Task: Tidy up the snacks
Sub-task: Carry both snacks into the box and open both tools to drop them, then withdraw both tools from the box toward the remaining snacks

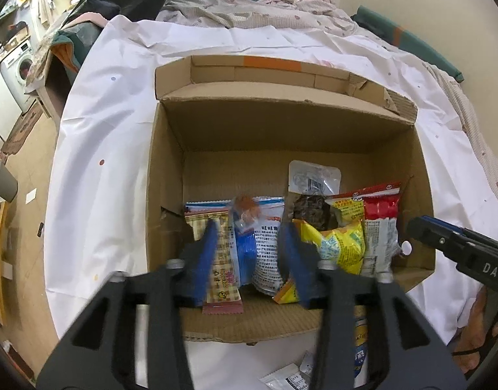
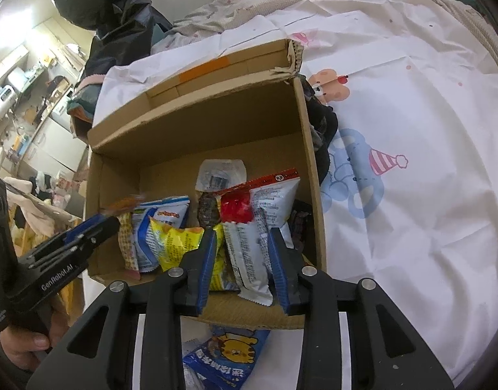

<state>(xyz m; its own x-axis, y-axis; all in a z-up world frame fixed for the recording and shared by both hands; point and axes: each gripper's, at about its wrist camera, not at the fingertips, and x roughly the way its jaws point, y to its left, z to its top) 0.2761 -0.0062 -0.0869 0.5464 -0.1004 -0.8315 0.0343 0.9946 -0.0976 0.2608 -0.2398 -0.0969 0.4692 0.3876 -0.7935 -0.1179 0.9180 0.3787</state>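
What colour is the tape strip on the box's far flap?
Orange tape strip; clearest in the left wrist view.

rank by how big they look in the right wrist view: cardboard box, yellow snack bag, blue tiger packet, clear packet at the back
1. cardboard box
2. yellow snack bag and blue tiger packet: alike, and the packet is partly hidden and nearer
3. clear packet

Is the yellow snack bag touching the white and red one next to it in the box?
Touching. In the left wrist view the yellow bag presses against the white and red bag, no gap.
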